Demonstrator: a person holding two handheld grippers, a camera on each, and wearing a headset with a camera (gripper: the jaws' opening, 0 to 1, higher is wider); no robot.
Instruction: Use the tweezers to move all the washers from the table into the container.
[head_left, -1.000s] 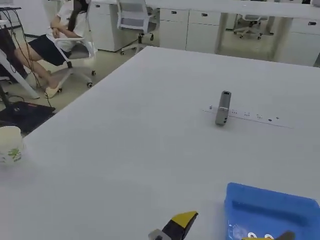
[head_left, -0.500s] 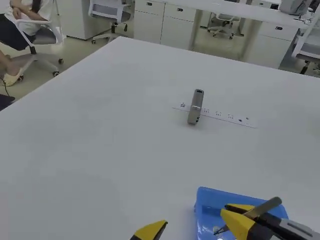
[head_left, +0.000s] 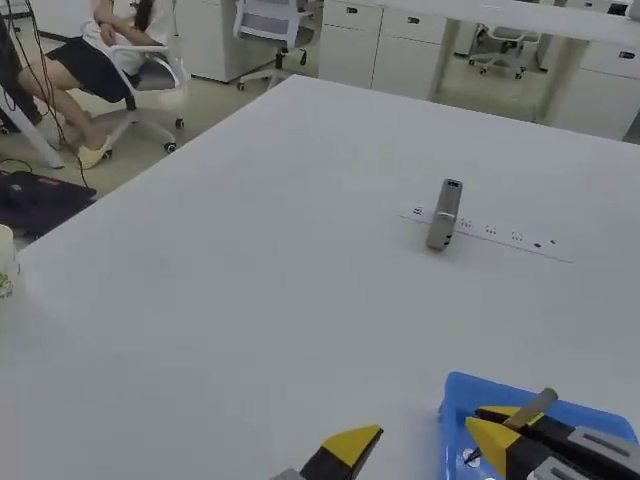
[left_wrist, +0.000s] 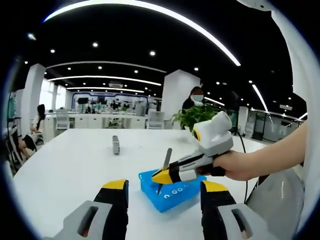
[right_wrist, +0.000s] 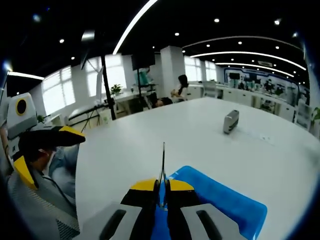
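Two grippers: both sit low at the near table edge, side by side.
Left gripper (left_wrist: 164, 202): jaws are spread wide with nothing between them, just short of the container.
Right gripper (right_wrist: 162, 190): jaws are clamped on the tweezers (right_wrist: 163, 156). In the left gripper view a hand (left_wrist: 237, 165) holds it over the container.
Tweezers: the right gripper view gives a thin spike running on past the jaws. The left gripper view gives a dark tip angled down into the container. Whether the tip holds a washer cannot be told.
Container (left_wrist: 162, 204): a blue tray flat on the white table (head_left: 250, 300), near the front edge.
Washers (left_wrist: 176, 191): small pale rings lie in a row on the tray floor, as the left gripper view gives them.
Grey device (head_left: 443, 213): lies across a white power strip (head_left: 510, 236), well beyond the container.
Paper cup (head_left: 4, 262): at the table's left edge in the head view.
Surroundings: the head view gives a seated person (head_left: 110, 40) off the far left corner. The left gripper view gives a standing person (left_wrist: 195, 97) behind a potted plant (left_wrist: 192, 115).
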